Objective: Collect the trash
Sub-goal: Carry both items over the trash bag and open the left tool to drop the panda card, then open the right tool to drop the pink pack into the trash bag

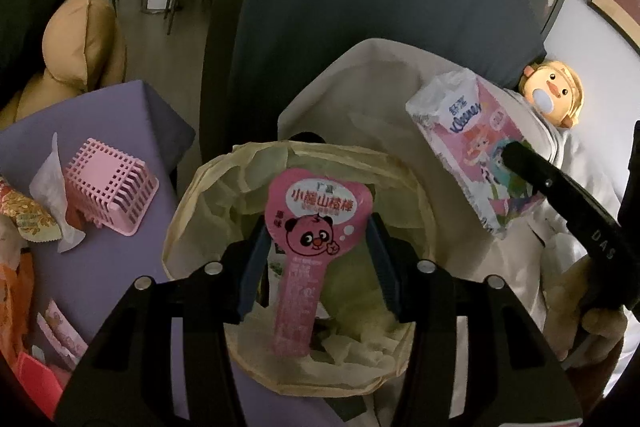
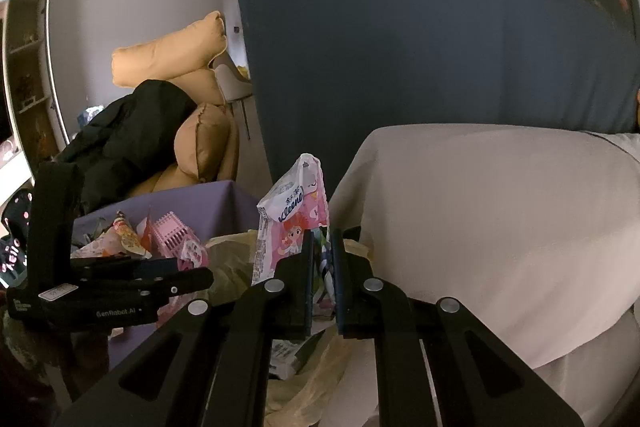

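Note:
A round bin lined with a yellowish bag [image 1: 192, 227] stands below my left gripper [image 1: 318, 247]. The left gripper's jaws are spread wide. A pink panda snack wrapper [image 1: 310, 223] sits between them over the bin mouth, and neither pad visibly touches it. My right gripper [image 2: 322, 275] is shut on a pink Kleenex tissue pack [image 2: 292, 223], held upright near the bin's edge. The pack also shows in the left wrist view [image 1: 476, 143] with the right gripper's fingers [image 1: 532, 167] on it.
A purple table [image 1: 112, 267] to the left carries a tipped pink basket [image 1: 112, 187], wrappers [image 1: 28, 215] and tissue scraps. A beige cloth-covered seat [image 2: 500, 219] is on the right, with a yellow duck toy [image 1: 554, 95]. A dark blue panel [image 1: 360, 7] stands behind.

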The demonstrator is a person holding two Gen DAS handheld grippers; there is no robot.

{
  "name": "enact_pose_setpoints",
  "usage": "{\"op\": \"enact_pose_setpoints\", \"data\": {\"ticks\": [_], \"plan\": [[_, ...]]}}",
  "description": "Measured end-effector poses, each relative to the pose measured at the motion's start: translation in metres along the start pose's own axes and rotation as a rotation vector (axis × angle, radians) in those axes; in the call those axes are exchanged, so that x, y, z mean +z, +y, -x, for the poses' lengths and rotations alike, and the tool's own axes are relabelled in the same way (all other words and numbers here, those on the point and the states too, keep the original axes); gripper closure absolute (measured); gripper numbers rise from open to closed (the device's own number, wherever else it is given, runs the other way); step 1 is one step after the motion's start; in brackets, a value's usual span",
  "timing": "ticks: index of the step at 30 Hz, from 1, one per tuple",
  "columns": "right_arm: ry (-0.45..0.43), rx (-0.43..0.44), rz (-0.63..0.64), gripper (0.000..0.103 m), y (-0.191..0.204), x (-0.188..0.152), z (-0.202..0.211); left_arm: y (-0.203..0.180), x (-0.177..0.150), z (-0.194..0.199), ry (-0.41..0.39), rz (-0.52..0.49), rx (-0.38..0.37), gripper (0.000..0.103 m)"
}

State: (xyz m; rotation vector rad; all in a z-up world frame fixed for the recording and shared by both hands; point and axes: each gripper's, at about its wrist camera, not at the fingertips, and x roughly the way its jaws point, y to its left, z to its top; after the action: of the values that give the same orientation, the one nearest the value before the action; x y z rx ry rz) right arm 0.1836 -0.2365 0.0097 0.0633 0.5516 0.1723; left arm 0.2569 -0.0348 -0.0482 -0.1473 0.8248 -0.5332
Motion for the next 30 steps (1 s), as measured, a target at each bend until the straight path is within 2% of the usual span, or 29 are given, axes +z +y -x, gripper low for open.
{"op": "enact_pose_setpoints", "data": {"ticks": [1,2,7,13,20,25,26,27,30], "plan": [[0.000,-0.001,0.002,0.093,0.001,0.000,0.000,0.000,0.000,0.000,0.001,-0.001,0.000,0.044],[0.001,-0.003,0.004,0.093,0.001,0.000,0.000,0.001,0.000,0.000,0.003,0.000,0.001,0.041],[0.011,-0.003,0.016,0.093,0.005,-0.002,0.000,0.013,-0.003,0.013,-0.001,0.049,0.016,0.041],[0.057,0.015,0.036,0.093,0.018,-0.014,-0.015,0.026,-0.017,0.035,-0.008,0.054,0.164,0.041],[0.123,0.019,0.040,0.093,0.032,-0.028,-0.040,0.046,-0.039,0.073,-0.013,0.053,0.172,0.041],[0.160,0.042,-0.020,0.091,0.030,-0.033,-0.056,0.069,-0.053,0.096,-0.009,0.070,0.195,0.041],[0.163,0.040,-0.034,0.090,0.029,-0.034,-0.059,0.073,-0.056,0.099,-0.010,0.076,0.200,0.041],[0.166,0.038,-0.046,0.085,0.028,-0.035,-0.061,0.079,-0.059,0.104,-0.014,0.085,0.209,0.041],[0.161,0.041,-0.065,0.062,0.027,-0.037,-0.063,0.093,-0.067,0.117,-0.027,0.118,0.227,0.041]]}}
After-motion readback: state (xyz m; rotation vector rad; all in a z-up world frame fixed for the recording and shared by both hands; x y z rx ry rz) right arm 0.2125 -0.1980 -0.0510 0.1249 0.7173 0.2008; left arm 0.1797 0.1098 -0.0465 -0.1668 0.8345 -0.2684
